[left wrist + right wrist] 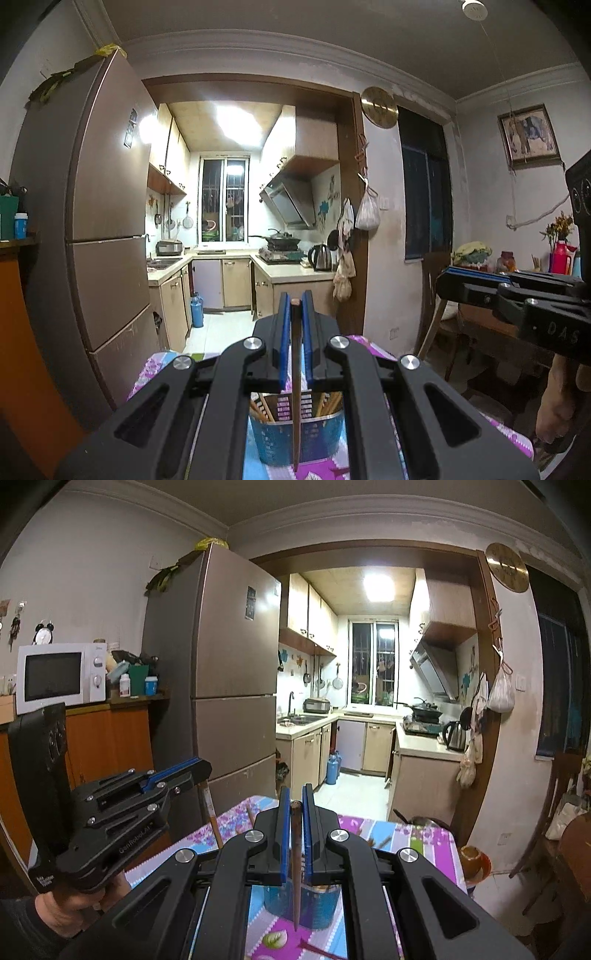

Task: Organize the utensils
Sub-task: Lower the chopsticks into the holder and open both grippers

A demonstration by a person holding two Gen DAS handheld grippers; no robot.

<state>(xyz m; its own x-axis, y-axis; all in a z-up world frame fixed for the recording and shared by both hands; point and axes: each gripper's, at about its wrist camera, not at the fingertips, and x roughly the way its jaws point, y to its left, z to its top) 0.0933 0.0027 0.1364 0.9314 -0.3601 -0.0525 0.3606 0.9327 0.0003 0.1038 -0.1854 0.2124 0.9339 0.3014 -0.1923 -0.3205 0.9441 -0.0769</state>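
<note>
My left gripper (295, 301) is shut on a brown wooden chopstick (296, 387) that hangs point-down in front of a blue utensil holder (295, 441) with several chopsticks in it. My right gripper (294, 797) is shut on another dark chopstick (296, 871), point-down over the same blue holder (314, 908). The left gripper also shows in the right wrist view (195, 766), holding its chopstick (212, 812). The right gripper shows at the right of the left wrist view (448, 278).
The holder stands on a table with a purple flowered cloth (406, 838). Loose chopsticks (380, 840) and a spoon (417, 819) lie on its far side. A fridge (229, 672) stands behind, a microwave (59, 675) to the left, chairs (554, 805) to the right.
</note>
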